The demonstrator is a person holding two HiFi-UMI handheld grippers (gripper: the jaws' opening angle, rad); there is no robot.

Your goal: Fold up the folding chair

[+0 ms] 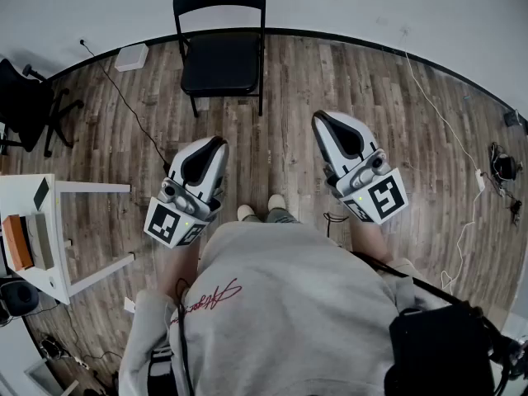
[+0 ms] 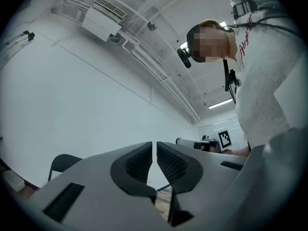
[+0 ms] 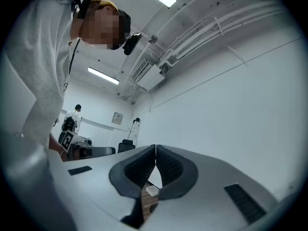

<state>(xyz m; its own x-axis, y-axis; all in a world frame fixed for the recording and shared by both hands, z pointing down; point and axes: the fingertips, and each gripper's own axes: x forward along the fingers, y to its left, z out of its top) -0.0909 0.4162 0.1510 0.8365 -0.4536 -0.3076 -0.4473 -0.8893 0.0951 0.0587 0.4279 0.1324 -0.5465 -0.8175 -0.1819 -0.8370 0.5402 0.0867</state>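
A black folding chair (image 1: pixel 221 40) stands unfolded on the wood floor by the far wall, facing me. My left gripper (image 1: pixel 216 144) hovers well short of it, at the left, jaws shut with nothing between them. My right gripper (image 1: pixel 322 120) is held to the right of the chair, also apart from it and shut on nothing. In the left gripper view the left gripper (image 2: pixel 154 146) points up at the white wall, and the chair's back (image 2: pixel 61 163) peeks out low left. The right gripper (image 3: pixel 155 150) in its own view shows closed pads against the wall.
A white table (image 1: pixel 58 246) with an orange box stands at the left. A black office chair (image 1: pixel 29 106) sits far left. Cables (image 1: pixel 458 139) trail over the floor at the right, and a white box (image 1: pixel 132 57) lies by the wall.
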